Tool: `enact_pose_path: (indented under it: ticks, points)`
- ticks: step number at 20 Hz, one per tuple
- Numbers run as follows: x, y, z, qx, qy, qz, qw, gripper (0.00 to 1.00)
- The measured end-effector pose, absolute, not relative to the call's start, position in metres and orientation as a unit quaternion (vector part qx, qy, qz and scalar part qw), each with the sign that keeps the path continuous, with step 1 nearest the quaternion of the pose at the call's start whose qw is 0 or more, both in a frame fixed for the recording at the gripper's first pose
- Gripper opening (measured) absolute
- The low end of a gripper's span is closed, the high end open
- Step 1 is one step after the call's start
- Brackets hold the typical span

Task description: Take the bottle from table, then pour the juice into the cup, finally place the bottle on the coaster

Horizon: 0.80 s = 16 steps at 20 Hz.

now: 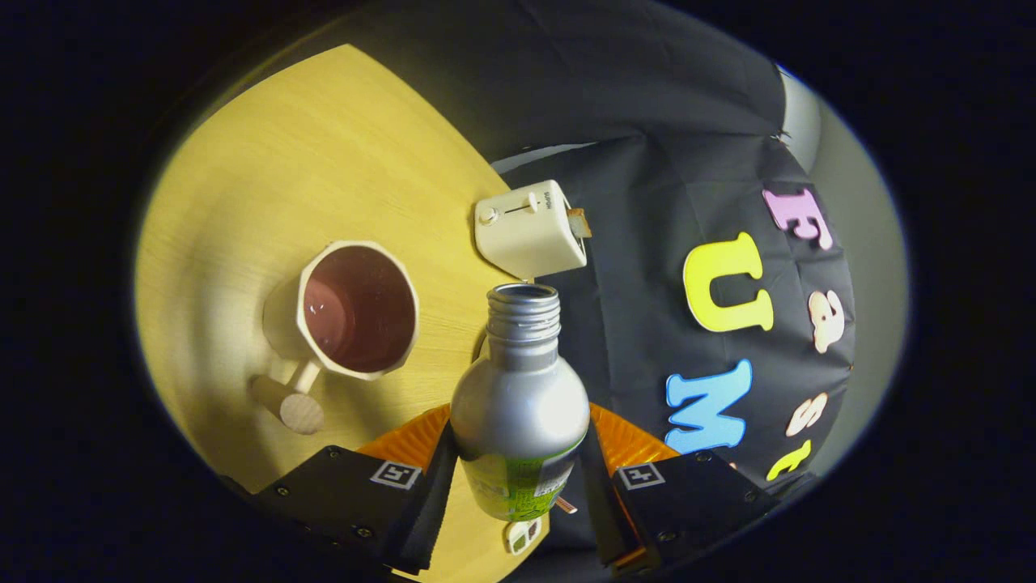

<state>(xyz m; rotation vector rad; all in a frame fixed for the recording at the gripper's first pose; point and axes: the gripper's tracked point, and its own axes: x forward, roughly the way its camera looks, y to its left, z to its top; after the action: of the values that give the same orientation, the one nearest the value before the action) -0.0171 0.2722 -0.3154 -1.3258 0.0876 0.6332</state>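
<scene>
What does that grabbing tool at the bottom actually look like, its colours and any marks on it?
The gripper has two chunky black blocks, each carrying a small white square tag printed with a black pattern. Small screws dot the blocks. From each block a flat black finger slants inward. A strip of orange shows along the lower edge of the right-hand block. No cables are visible.

The gripper (518, 478) has two black blocky fingers (356, 494) with small screws, each bearing a white square marker.
</scene>
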Motion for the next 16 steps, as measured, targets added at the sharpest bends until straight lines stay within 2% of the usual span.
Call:
enact_pose_path:
  ticks: [9,16]
  points:
    - [-0.004,0.254,-0.303,-0.491,0.090,0.269,0.824,0.73]
    - [-0.001,0.232,-0.291,-0.339,0.148,0.236,0.898,0.73]
